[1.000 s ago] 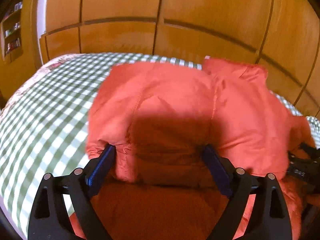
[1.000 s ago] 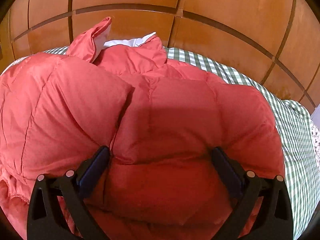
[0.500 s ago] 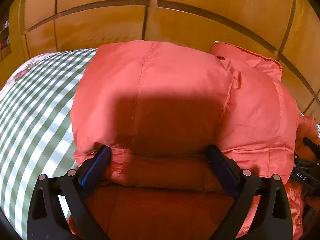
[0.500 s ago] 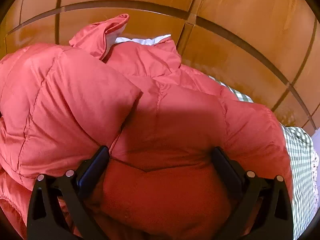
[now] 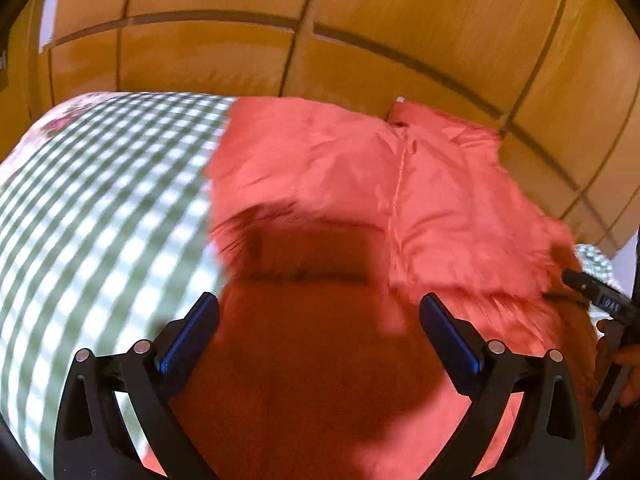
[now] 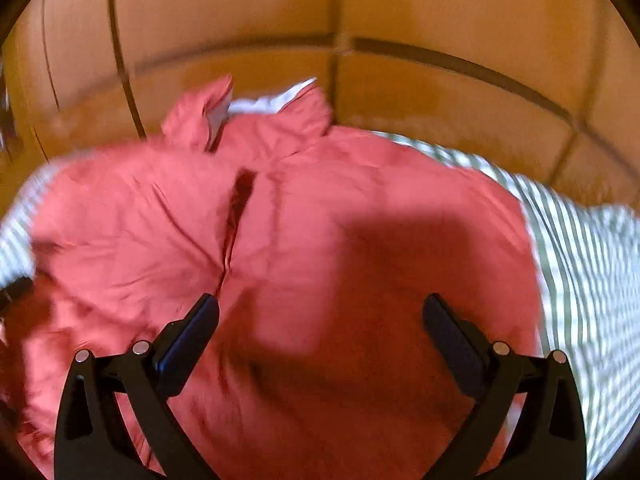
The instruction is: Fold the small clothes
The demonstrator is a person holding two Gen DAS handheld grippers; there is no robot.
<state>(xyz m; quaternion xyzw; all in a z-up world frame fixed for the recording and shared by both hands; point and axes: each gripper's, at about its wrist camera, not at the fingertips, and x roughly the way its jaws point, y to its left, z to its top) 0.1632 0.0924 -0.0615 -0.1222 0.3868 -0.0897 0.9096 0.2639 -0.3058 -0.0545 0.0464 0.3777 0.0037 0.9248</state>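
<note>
A small red puffy jacket (image 5: pixel 352 184) lies on a green-and-white checked cover (image 5: pixel 92 208); both views are motion-blurred. My left gripper (image 5: pixel 320 320) is open, its blue-padded fingers wide apart just above the jacket's near left part, holding nothing. My right gripper (image 6: pixel 320 320) is open too, above the jacket's right half (image 6: pixel 360 220). The jacket's collar with white lining (image 6: pixel 264 104) lies at the far end. The right gripper's tip (image 5: pixel 600 296) shows at the right edge of the left wrist view.
A wall of orange wooden panels (image 5: pixel 320 40) rises close behind the bed. The checked cover (image 6: pixel 580 264) extends to the right of the jacket and to its left in the left wrist view.
Both grippers have pulled back and up from the jacket's folded edge, which no longer sits between the fingers. The jacket has dropped flatter onto the cover.
</note>
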